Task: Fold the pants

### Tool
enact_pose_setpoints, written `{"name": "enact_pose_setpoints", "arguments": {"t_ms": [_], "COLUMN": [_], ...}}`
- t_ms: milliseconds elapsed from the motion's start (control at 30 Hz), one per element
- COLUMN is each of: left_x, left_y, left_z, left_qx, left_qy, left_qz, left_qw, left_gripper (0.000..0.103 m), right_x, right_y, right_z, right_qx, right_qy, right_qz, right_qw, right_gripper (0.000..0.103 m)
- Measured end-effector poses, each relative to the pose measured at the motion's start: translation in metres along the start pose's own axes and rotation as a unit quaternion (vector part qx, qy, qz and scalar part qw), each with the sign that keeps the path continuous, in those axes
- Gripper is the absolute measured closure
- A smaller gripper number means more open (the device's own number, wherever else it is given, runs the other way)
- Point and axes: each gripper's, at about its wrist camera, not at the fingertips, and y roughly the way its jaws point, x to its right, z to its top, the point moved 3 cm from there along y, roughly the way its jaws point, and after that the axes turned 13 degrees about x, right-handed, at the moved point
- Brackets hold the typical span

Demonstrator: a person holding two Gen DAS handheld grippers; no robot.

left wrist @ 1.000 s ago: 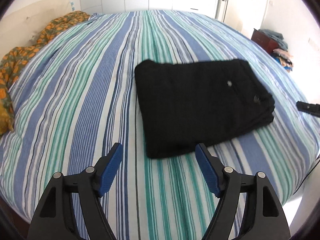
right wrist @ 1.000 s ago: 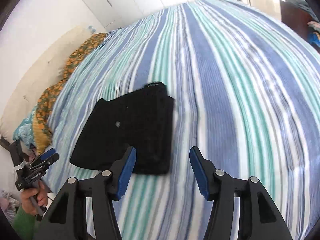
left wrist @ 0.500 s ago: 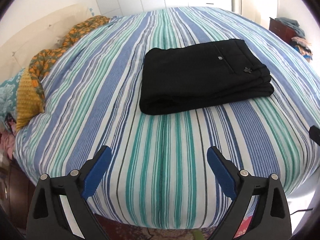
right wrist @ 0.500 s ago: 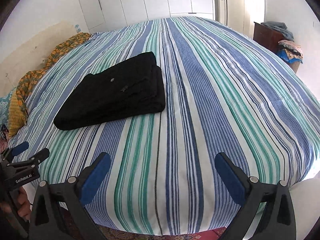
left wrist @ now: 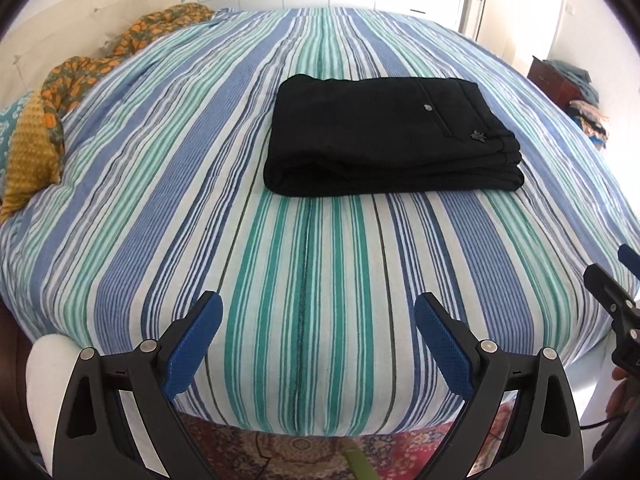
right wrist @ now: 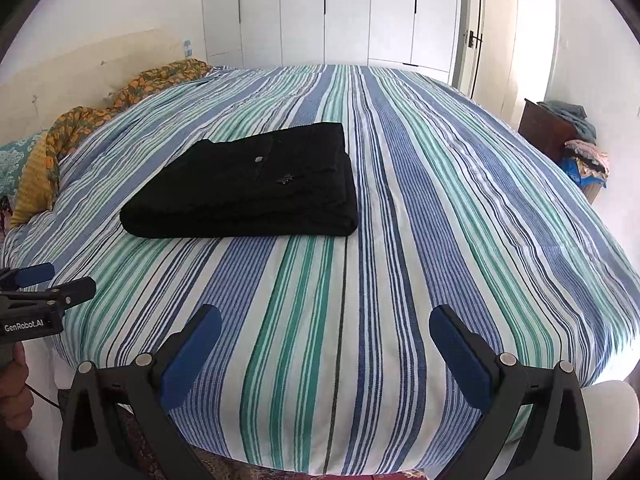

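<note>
Black pants [left wrist: 390,140] lie folded into a compact stack mid-bed on the striped bedspread [left wrist: 320,280], well apart from both grippers, up and ahead of them. Long axis runs left-right across the bed. Left gripper [left wrist: 319,334] faces the stack square-on, so likely the nearer; right gripper [right wrist: 325,346] sees it off to its left. Both jaws wide apart, nothing between them. Fold looks done. Writing on the left gripper's body, right-wrist view: "GenRobot.AI".

It was a home bedroom: a wide bed [right wrist: 460,208] under a striped cover filled the scene, white wardrobe doors [right wrist: 348,12] lined the far wall, and clothes lay heaped on a dark dresser [right wrist: 548,128] at right.
</note>
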Motion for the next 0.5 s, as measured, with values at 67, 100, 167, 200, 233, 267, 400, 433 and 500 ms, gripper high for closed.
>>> {"name": "enact_pose_setpoints", "arguments": {"t_ms": [67,100,167,200,233,267,400,433,500], "left_x": [0.000,0.000,-0.001,-0.001,-0.001,-0.001,0.000,0.000,0.000], "left_y": [0.003,0.004,0.003,0.002,0.001,0.000,0.003,0.003,0.004], "left_z": [-0.004,-0.005,-0.005,-0.004,-0.004,-0.004,-0.006,-0.007,-0.007], "left_qx": [-0.006,-0.008,-0.006,-0.003,0.000,0.002,-0.003,-0.004,-0.007], "left_qy": [0.009,0.009,0.003,0.002,0.003,0.005,0.005,0.004,0.003], "left_qz": [0.010,0.010,0.005,0.005,0.005,0.005,-0.001,-0.001,-0.002], "left_qw": [0.9999,0.9999,1.0000,1.0000,1.0000,1.0000,1.0000,1.0000,1.0000], "left_gripper": [0.006,0.006,0.006,0.006,0.006,0.006,0.006,0.006,0.006], "right_x": [-0.006,-0.009,-0.014,-0.016,-0.017,-0.017,-0.010,-0.008,-0.005], "right_y": [0.000,0.001,0.002,0.002,0.003,0.003,0.008,0.008,0.010], "right_z": [-0.002,-0.003,-0.006,-0.006,-0.007,-0.007,-0.011,-0.011,-0.012], "right_qx": [-0.004,-0.007,-0.013,-0.013,-0.013,-0.013,-0.021,-0.024,-0.028], "right_qy": [-0.004,-0.005,-0.009,-0.012,-0.014,-0.014,0.003,0.007,0.013], "right_qz": [0.010,0.016,0.023,0.025,0.025,0.024,0.019,0.018,0.015], "right_qw": [1.000,1.000,1.000,1.000,0.999,1.000,1.000,1.000,0.999], "right_gripper": [0.000,0.000,0.000,0.000,0.000,0.000,0.000,0.000,0.000]}}
